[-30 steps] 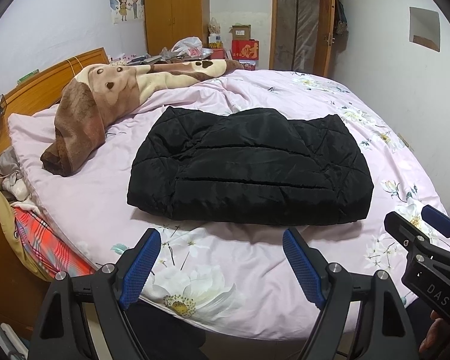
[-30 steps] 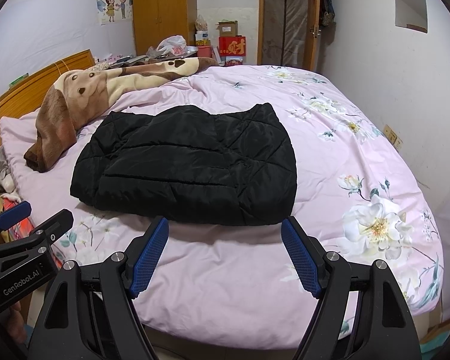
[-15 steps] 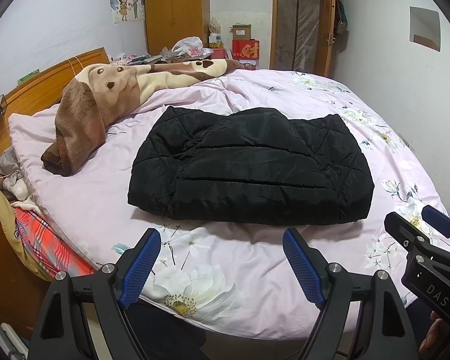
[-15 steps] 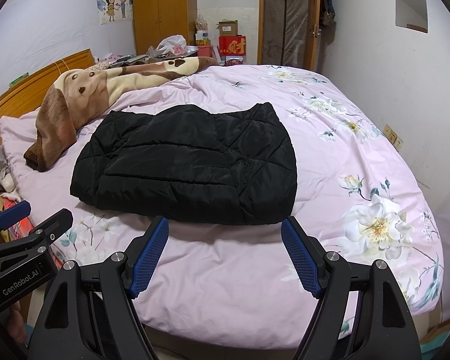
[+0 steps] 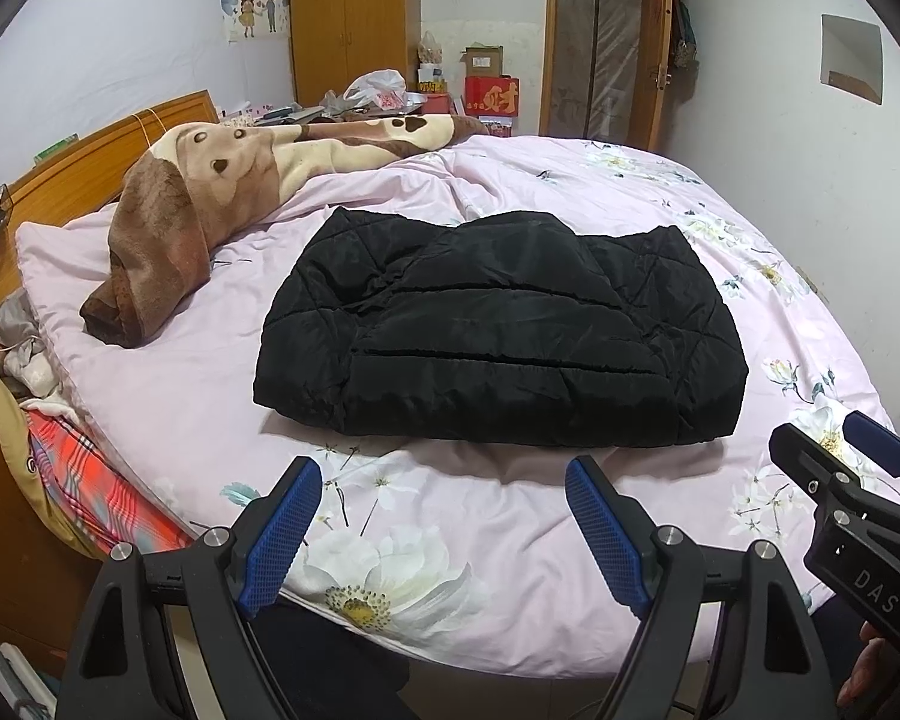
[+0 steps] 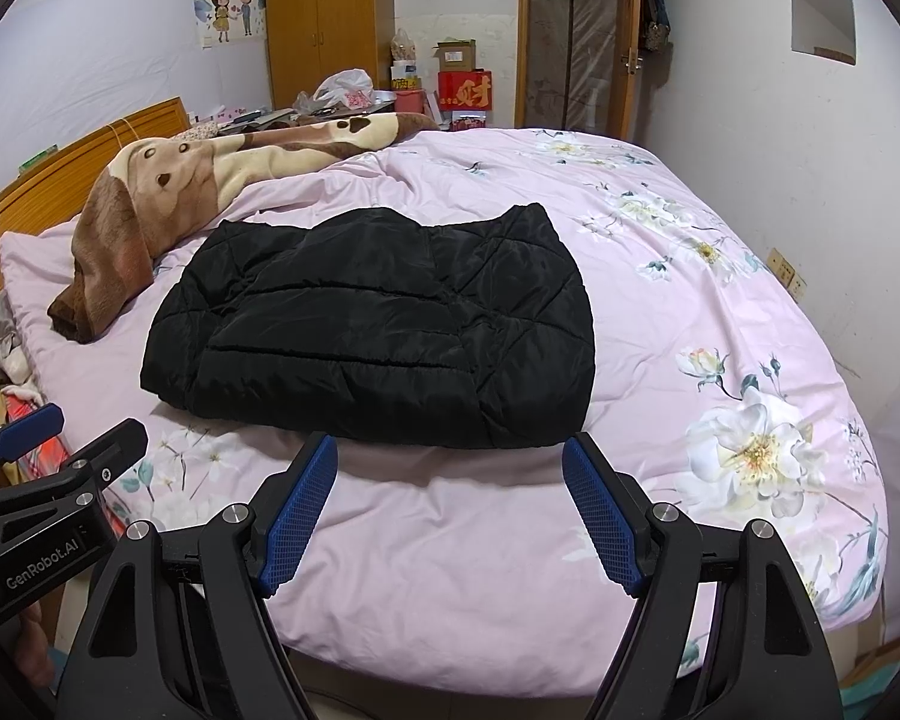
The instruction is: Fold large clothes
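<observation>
A black quilted jacket lies folded into a compact rectangle on the pink floral bed; it also shows in the right wrist view. My left gripper is open and empty, held back over the bed's near edge, short of the jacket. My right gripper is open and empty, also near the front edge, just short of the jacket's near hem. Each gripper shows at the side of the other's view: the right one and the left one.
A brown and cream blanket lies bunched at the left toward the wooden headboard. Clothes are piled beside the bed at the left. A wardrobe, boxes and a door stand at the back. A wall is at the right.
</observation>
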Motion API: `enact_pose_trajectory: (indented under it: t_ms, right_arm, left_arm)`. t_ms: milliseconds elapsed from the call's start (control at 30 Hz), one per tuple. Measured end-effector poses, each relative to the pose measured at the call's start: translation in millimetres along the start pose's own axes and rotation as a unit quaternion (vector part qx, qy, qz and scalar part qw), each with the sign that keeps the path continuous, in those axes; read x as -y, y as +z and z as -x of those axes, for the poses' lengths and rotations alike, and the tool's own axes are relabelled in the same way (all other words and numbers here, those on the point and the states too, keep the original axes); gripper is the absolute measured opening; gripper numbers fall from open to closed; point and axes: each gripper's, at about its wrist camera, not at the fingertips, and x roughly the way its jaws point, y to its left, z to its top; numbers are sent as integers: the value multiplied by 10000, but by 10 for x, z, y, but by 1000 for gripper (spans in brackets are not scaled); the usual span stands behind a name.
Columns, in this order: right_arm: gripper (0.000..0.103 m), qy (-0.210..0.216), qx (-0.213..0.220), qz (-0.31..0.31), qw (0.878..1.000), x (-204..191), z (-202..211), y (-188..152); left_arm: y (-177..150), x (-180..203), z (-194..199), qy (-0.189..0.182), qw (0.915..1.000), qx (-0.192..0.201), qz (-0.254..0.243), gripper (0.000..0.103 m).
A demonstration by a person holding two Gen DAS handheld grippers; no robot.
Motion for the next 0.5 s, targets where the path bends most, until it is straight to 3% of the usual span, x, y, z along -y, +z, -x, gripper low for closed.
enact_pose_trajectory:
  t_ms: [500]
  right_arm:
    - [77,10,-12,12,10000,28,-3,-11]
  left_arm:
    - [-17,17,-17,15,10000,-8,21,83]
